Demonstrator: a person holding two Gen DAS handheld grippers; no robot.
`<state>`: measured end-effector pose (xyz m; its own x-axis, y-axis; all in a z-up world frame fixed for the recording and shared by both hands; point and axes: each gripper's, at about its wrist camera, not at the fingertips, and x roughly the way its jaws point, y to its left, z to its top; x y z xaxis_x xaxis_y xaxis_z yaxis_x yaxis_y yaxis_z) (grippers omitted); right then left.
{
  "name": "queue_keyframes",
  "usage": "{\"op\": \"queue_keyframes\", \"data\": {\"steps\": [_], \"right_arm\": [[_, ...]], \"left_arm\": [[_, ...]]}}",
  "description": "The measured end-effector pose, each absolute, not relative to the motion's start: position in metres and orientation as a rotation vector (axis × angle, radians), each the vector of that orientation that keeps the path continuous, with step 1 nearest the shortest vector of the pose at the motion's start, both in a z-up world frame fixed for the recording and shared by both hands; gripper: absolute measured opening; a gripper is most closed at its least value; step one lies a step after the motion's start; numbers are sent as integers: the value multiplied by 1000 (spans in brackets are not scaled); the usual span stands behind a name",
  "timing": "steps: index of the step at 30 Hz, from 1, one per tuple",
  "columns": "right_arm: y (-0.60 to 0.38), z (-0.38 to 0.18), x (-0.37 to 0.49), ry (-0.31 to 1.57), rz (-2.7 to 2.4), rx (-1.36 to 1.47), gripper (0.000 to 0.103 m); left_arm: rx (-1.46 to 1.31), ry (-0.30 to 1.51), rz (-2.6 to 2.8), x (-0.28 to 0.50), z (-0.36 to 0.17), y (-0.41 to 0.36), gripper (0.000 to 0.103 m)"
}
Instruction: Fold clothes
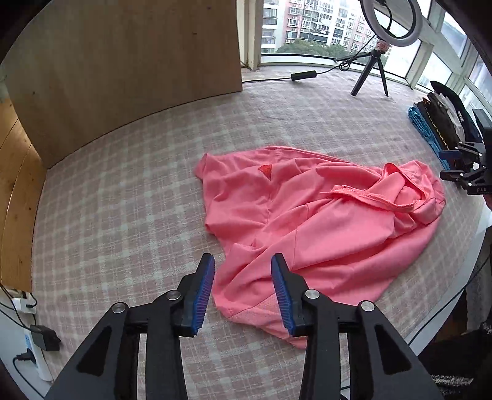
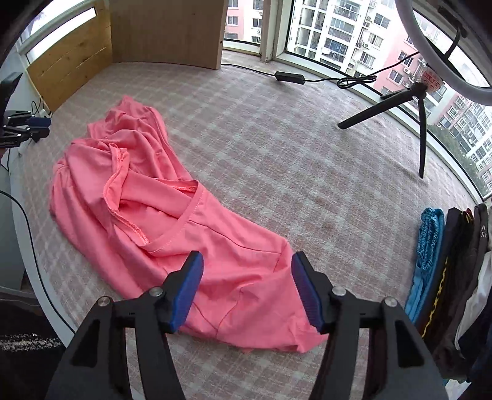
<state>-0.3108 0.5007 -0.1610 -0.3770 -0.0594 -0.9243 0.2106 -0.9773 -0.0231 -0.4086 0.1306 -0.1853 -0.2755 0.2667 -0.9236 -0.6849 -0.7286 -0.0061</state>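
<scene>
On the checked cloth (image 1: 123, 200) a crumpled pink shirt (image 1: 323, 221) lies; we hold both grippers, left (image 1: 243, 289) and right (image 2: 247, 289), released above its six o'clock edge.

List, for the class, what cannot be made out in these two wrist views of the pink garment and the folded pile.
- Pink garment: its type; crumpled in both views, folds covering its shape.
- Its near hem: left wrist view, behind the left gripper; right wrist view, behind the right gripper.
- Folded pile: cut off by the picture edge.
- Ring light: top cut off by the frame.
</scene>
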Motion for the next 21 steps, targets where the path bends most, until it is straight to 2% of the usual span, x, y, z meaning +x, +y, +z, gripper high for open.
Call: {"op": "queue_keyframes", "data": {"steps": [4,6,8,10,11,12,13,17,21], "right_arm": [[464,-176,-308,277,-2341,1631,59],[447,-183,-309,300,-2299,1608,59],[437,-189,-315,324,-2283,1582,59],[428,-195,-321,341,-2264,1563,59],[428,-199,-326,318,-2241,1582,52],[430,-202,-332,265,-2216,1613,39],[434,-204,-337,211,-2195,1642,6],[461,-195,-357,-10,-2211,1683,5],[523,-181,-382,-438,-2360,1669,6]], "left_arm": [[-1407,641,1911,-423,-218,166,36],[-1426,643,1883,-423,-226,168,28],[-1444,640,1856,-422,-233,169,14],[-1455,635,1838,-421,-237,169,12],[-1455,636,1839,-420,-237,167,7],[-1455,638,1841,-419,-236,164,5],[-1454,640,1843,-418,-236,162,3],[-1445,625,1849,-413,-230,150,1],[-1428,617,1859,-408,-222,140,1]]}}
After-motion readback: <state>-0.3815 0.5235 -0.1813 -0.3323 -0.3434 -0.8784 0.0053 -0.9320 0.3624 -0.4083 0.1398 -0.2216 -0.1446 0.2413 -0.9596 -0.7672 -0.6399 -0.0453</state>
